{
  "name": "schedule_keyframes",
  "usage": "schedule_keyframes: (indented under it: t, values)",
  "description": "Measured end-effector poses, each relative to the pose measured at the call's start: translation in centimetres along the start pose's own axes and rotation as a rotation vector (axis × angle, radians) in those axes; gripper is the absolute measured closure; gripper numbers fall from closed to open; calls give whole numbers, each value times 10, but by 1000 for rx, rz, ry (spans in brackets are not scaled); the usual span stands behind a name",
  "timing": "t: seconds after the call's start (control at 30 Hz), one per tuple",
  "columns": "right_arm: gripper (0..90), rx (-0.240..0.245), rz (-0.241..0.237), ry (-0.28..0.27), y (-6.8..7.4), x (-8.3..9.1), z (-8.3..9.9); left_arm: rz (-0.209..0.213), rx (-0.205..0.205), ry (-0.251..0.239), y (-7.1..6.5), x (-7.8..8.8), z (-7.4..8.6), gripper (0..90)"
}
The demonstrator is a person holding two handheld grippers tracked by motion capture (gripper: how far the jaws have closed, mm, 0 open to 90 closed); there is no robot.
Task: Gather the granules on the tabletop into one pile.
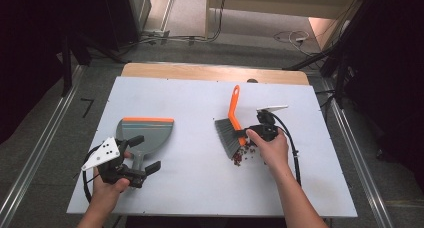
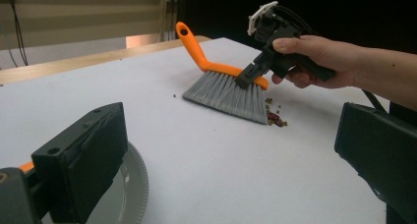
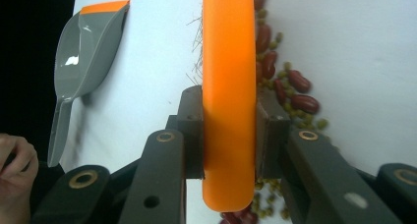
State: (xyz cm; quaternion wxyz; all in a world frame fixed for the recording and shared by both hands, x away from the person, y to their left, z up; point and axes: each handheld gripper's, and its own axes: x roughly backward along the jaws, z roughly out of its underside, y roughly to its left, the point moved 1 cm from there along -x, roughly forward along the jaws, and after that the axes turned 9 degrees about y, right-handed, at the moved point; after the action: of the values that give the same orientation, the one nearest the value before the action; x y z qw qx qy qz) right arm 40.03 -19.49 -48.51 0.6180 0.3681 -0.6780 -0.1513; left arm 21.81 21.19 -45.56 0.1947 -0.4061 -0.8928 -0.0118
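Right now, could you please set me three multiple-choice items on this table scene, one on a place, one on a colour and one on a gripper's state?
1. Where do the beans lie?
A. in the dustpan
B. on the table beside the brush's bristles
C. on the floor

2. What colour is the hand brush's handle?
A. orange
B. blue
C. grey

3. What is the right gripper doing?
A. hanging open above the table
B. clamped on the dustpan's handle
C. shut on the hand brush

Answers: 1 B, the beans sit against the bristle edge; 2 A, the handle is orange in every view; 3 C, the right gripper view shows both jaws pressed on the orange back.
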Motion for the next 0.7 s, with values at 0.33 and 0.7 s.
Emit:
schedule_keyframes:
  t: [0.33, 0.7]
  values:
    - [682, -19, 9, -24, -11, 13, 6, 0, -4, 4, -1, -1, 0, 0]
    - [682, 10, -57, -59, 12, 6, -10, 6, -4, 6, -2, -3, -1, 0]
